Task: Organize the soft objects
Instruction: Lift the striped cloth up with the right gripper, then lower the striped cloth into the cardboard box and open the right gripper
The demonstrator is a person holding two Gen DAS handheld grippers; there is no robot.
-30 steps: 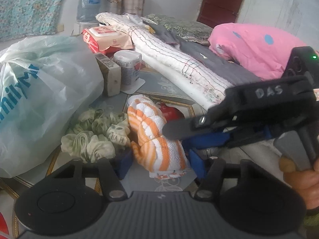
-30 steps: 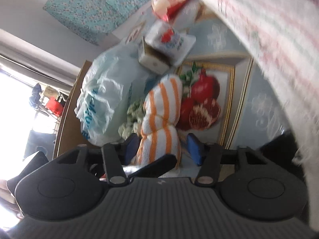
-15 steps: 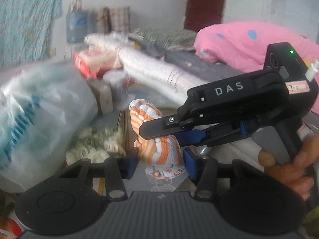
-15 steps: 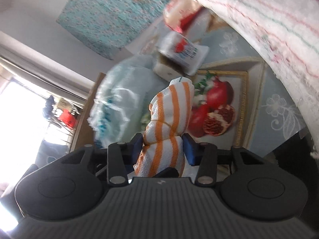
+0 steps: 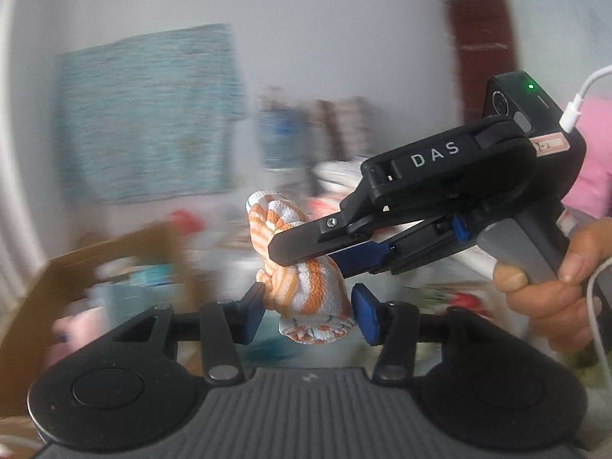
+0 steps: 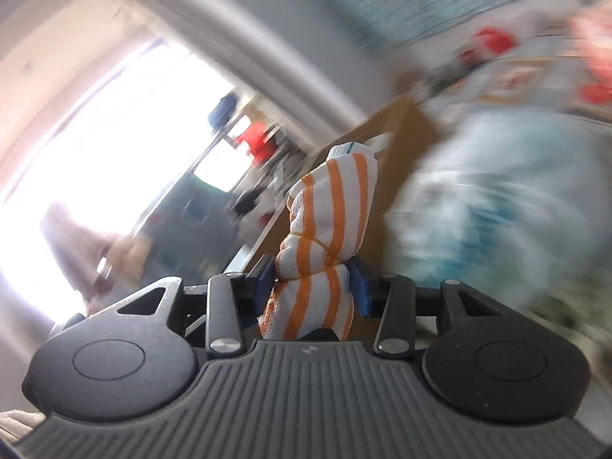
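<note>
the towel [image 5: 306,267] is a white-and-orange striped roll, cinched at its middle, lifted clear in the air, upright with its frayed end [image 5: 313,334] down and the rounded end up.

Both grippers, jaws closing on the orange-and-white striped rolled towel [image 5: 306,287], are lifting it off the counter.

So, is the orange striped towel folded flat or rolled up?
Rolled up. The orange striped towel is a tight, twisted bundle pinched at its middle, squeezed by the right gripper, and no flat spread layer shows.
</note>
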